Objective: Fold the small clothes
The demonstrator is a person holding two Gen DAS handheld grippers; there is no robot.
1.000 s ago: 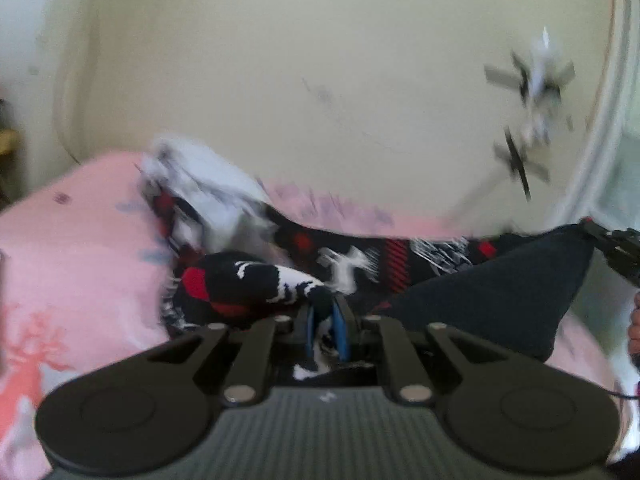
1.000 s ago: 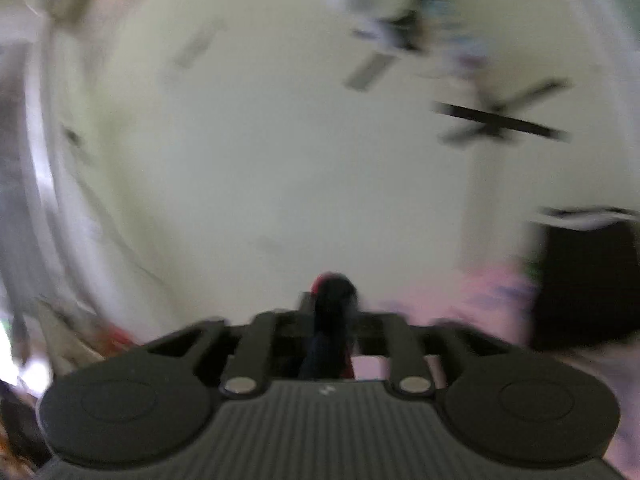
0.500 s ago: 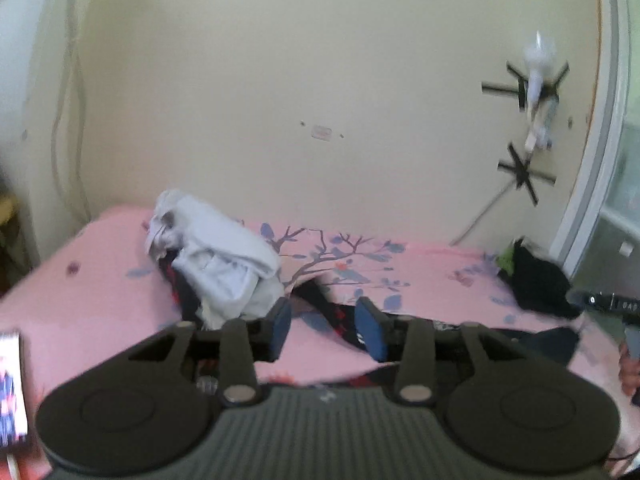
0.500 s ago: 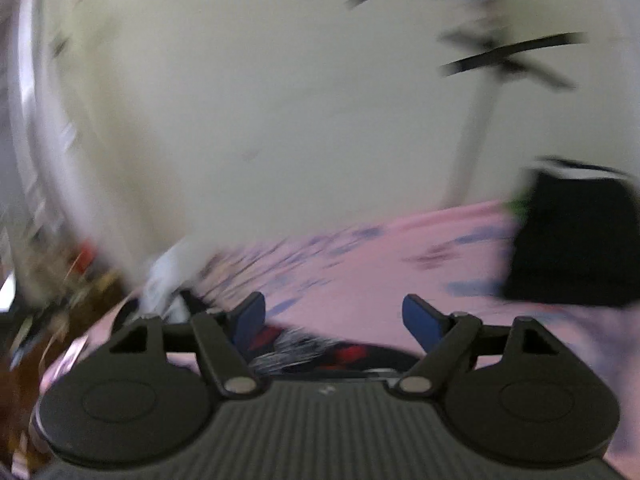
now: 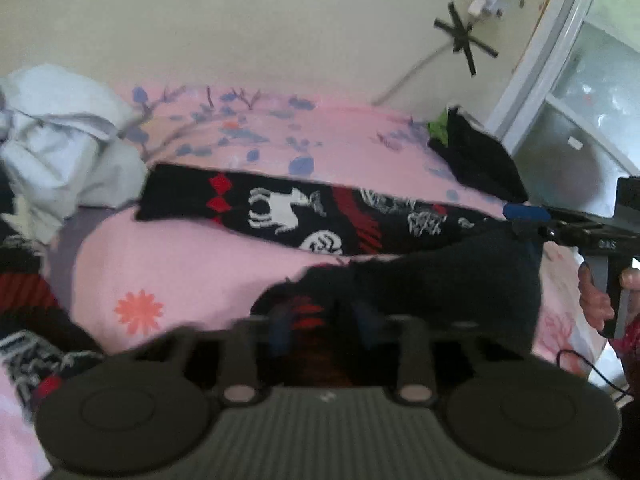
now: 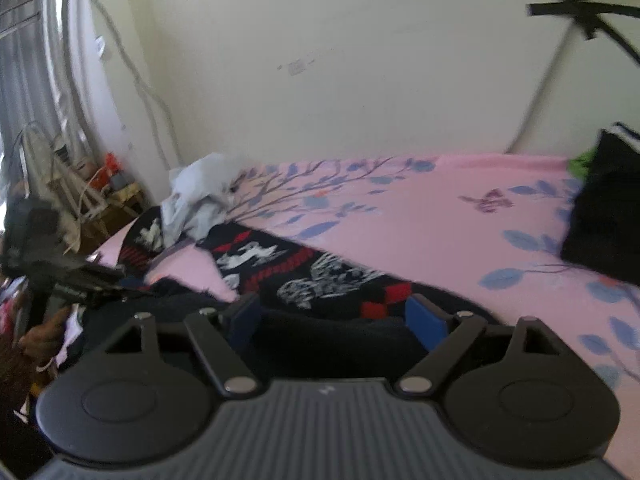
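1. Left wrist view: the left gripper (image 5: 320,326) is blurred; its jaws have just been closing, with dark, red-marked fabric between the narrow-set blue pads (image 5: 278,330); whether they press it cannot be told. The patterned black garment (image 5: 304,216) lies stretched across the pink bedsheet (image 5: 180,264); a white crumpled garment (image 5: 60,140) sits at left, a folded black garment (image 5: 480,160) at right.
2. Right wrist view: the right gripper (image 6: 336,320) stands wide, its jaws having just been opening, with the patterned garment's dark edge between the pads but not pinched. The left gripper shows at far left.
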